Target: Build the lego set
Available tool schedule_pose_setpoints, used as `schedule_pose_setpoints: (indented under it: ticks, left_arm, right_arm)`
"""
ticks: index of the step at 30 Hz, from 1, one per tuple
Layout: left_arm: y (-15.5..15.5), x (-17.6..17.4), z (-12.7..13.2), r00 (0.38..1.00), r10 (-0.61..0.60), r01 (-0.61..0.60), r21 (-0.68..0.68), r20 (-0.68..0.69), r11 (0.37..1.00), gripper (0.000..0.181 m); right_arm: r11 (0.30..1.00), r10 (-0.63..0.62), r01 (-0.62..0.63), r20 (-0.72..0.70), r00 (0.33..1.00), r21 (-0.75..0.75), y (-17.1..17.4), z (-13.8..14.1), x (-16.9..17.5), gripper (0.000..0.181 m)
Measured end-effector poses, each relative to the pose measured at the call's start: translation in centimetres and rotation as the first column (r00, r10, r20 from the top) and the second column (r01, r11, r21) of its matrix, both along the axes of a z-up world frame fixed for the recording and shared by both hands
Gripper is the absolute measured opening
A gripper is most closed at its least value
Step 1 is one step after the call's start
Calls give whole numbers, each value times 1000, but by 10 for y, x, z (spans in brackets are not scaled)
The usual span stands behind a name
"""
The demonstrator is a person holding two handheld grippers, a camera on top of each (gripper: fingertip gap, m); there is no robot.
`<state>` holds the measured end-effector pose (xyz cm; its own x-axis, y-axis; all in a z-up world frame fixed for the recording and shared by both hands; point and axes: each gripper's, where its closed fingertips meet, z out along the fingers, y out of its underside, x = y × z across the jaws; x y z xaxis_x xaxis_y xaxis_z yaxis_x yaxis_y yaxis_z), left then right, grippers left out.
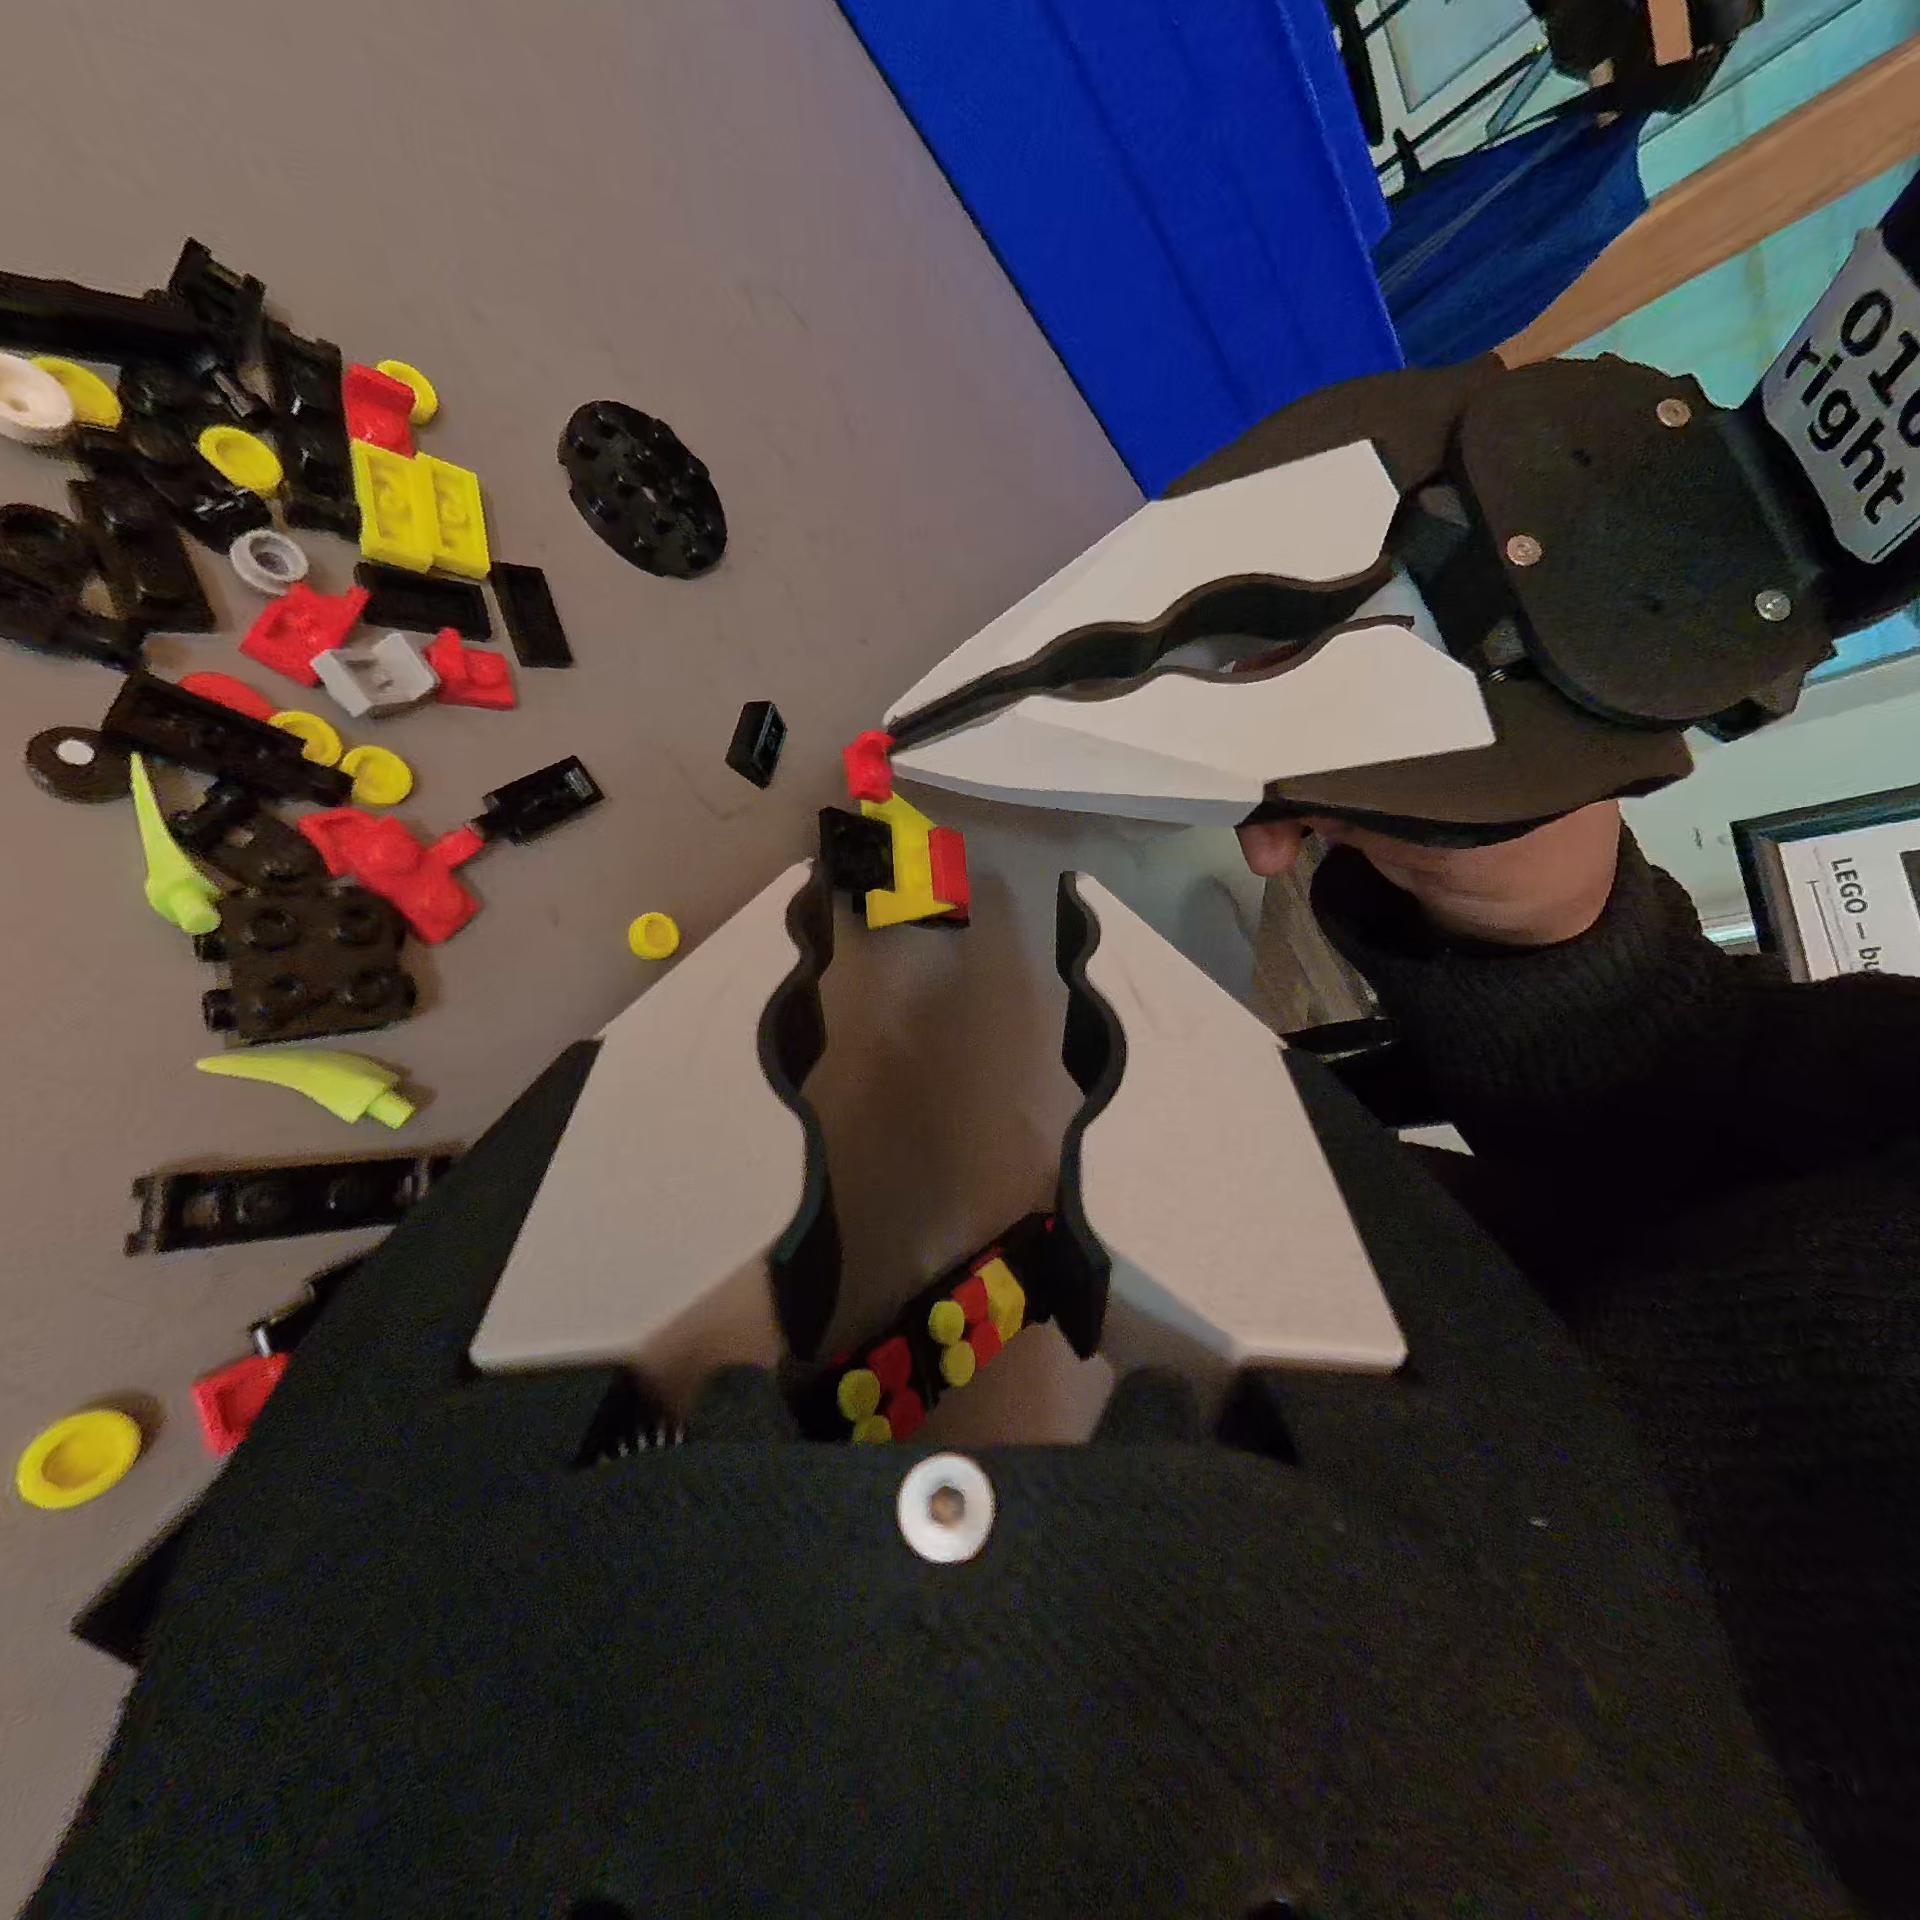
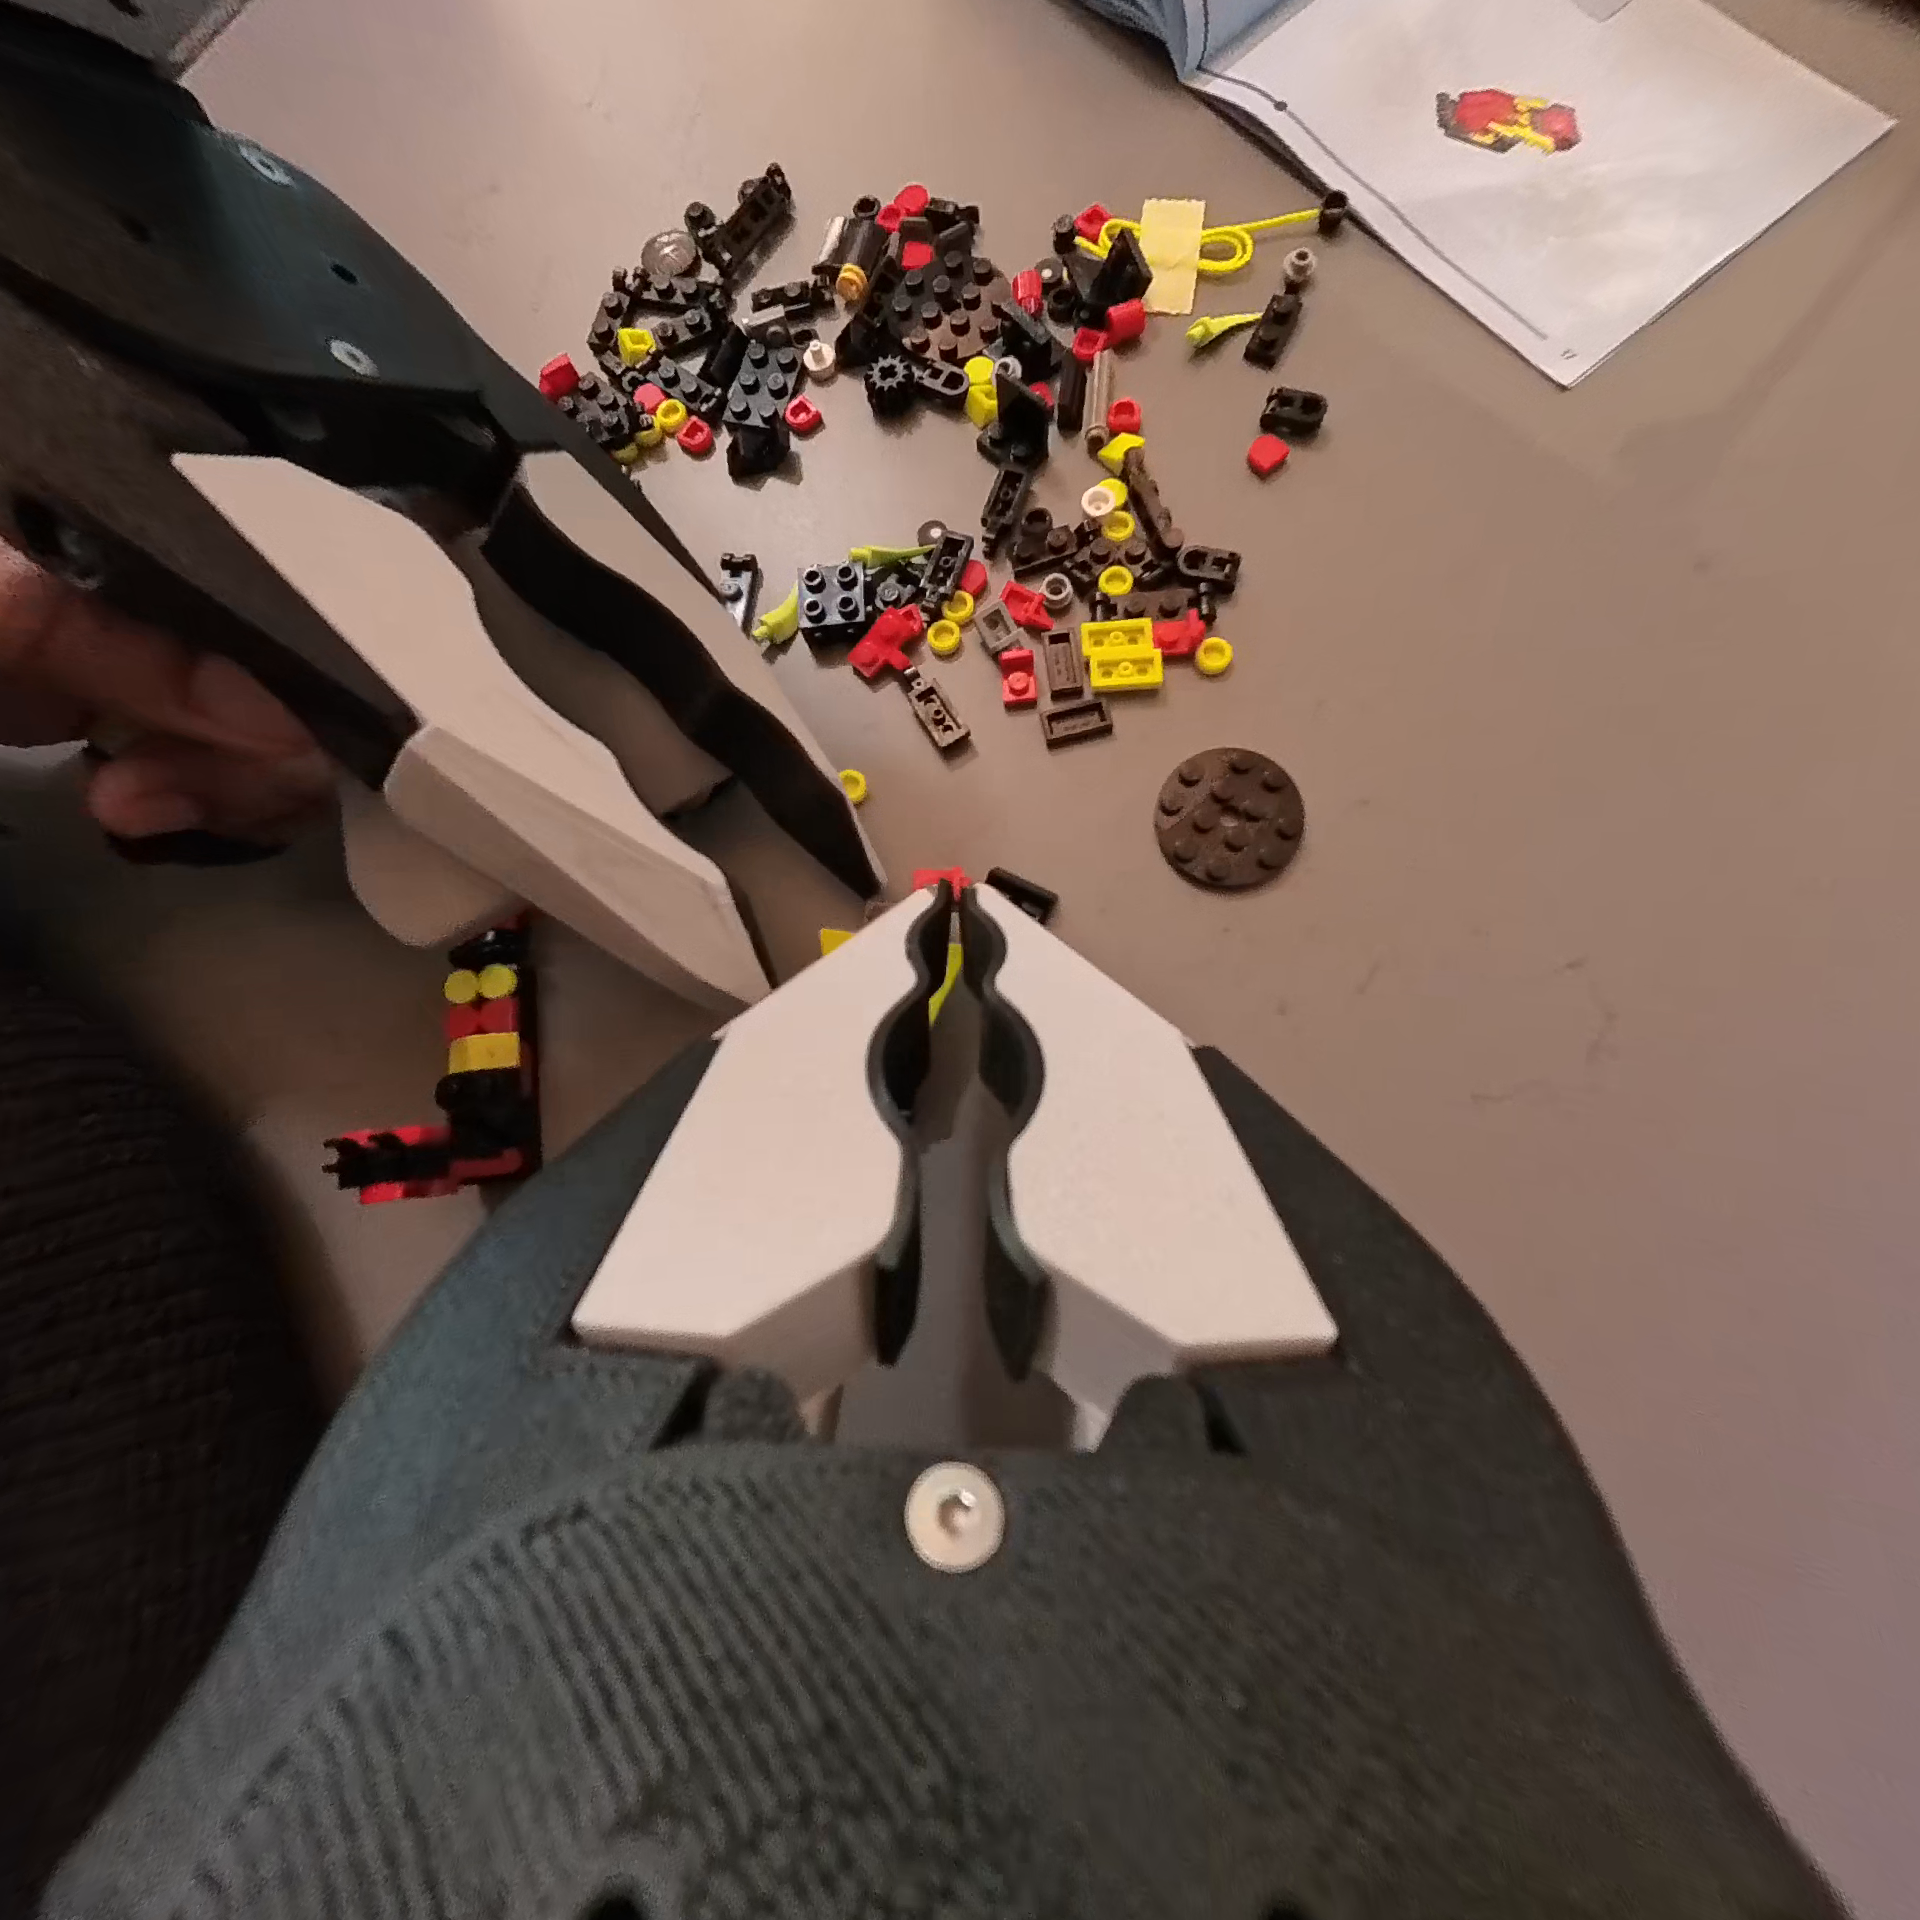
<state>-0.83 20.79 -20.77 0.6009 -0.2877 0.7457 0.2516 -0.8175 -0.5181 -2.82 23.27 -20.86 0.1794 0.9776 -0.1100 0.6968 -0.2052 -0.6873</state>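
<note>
Grey table (image 2: 1558, 1039) with loose lego pieces (image 2: 935, 416) scattered all over (instruction booklet (image 2: 1610, 156) off in the corner). Your right gripper (image 1: 891, 740) is pinched tight on a tiny red piece (image 1: 868, 764), right above the small yellow-red-black assembly (image 1: 909, 862). Your left gripper (image 1: 940, 883) has its jaws wide apart, holding nothing.

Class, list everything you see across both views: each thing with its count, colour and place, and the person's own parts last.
Loose pieces: many, black, red, yellow, lime, grey; scattered on table.
Round plate: one, black; apart from the pile.
Small build: one, yellow, red, black; at the gripper tips.
Long build: one, black, red, yellow; under the left hand-held gripper.
Red piece: one; pinched by the right hand-held gripper.
Booklet: one, white; far table corner.
Table: one, grey.
Left hand-held gripper: open.
Right hand-held gripper: shut.
Hand: one, black sleeve.
</note>
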Motion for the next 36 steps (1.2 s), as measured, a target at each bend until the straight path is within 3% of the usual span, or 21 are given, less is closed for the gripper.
schedule_pose_setpoints:
  ticks: [8, 15, 25, 31, 36]
  left_arm:
    - [-14, 18, 7, 991, -101, 105, -37, 85, 994, 38]
    - [1, -3, 4, 996, 14, -7, -71, 92, 997, 41]
    - [14, 12, -2, 997, -70, 74, -111, 35, 991, 43]
    - [12, 19, -12, 988, -139, 126, -161, -73, 979, 36]
    - [1, 20, -11, 993, -116, 107, -189, -35, 976, 20]
  right_arm:
    - [1000, -18, 17, -86, 996, -8, 10, 21, 17, 0]
    - [1000, 18, -20, -84, 996, -19, 1, 12, 27, 0]
    - [998, -46, 42, -89, 995, -54, 9, 9, 42, 0]
    - [996, -78, 69, -142, 987, -65, 11, 18, 49, 0]
    - [994, -60, 47, -142, 988, -94, 4, 13, 47, 0]
